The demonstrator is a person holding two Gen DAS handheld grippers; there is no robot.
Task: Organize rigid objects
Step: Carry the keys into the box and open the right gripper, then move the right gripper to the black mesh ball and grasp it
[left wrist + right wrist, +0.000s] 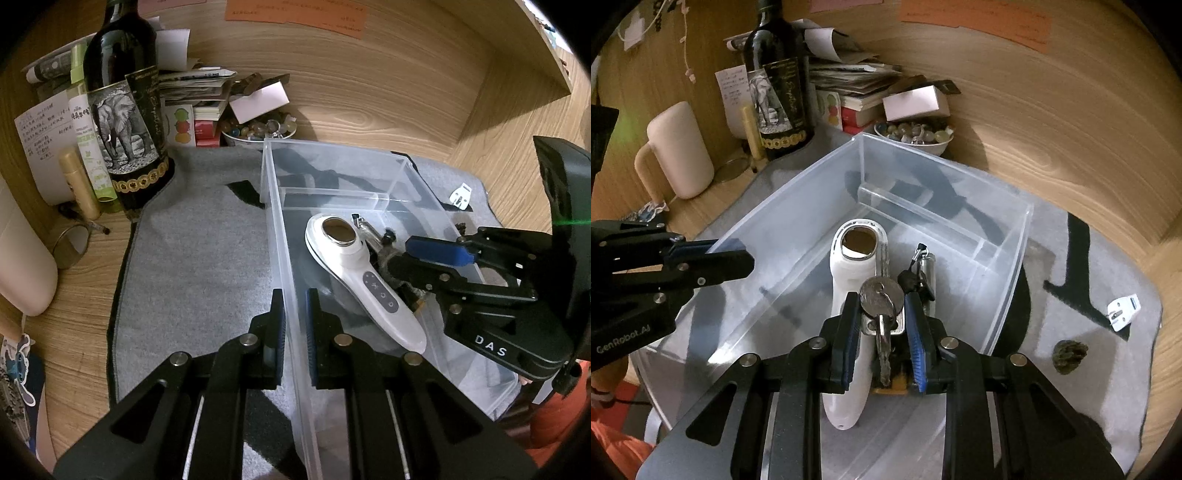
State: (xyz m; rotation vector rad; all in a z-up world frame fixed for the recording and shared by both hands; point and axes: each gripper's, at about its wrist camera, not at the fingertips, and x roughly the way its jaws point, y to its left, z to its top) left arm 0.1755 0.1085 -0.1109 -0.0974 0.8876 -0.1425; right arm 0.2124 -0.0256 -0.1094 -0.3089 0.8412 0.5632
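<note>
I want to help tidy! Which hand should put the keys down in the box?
The right. The right gripper already holds the bunch of metal keys over the clear plastic box, beside the white handheld device. The left gripper is busy; its jaws straddle the box's wall.

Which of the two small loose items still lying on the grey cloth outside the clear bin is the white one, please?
The white plug adapter, farther from the camera in the right wrist view. The other, nearer item is a dark pinecone-like lump.

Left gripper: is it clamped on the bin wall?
Yes. In the left wrist view the left gripper has one finger on each side of the clear bin's near wall, closed against it.
</note>
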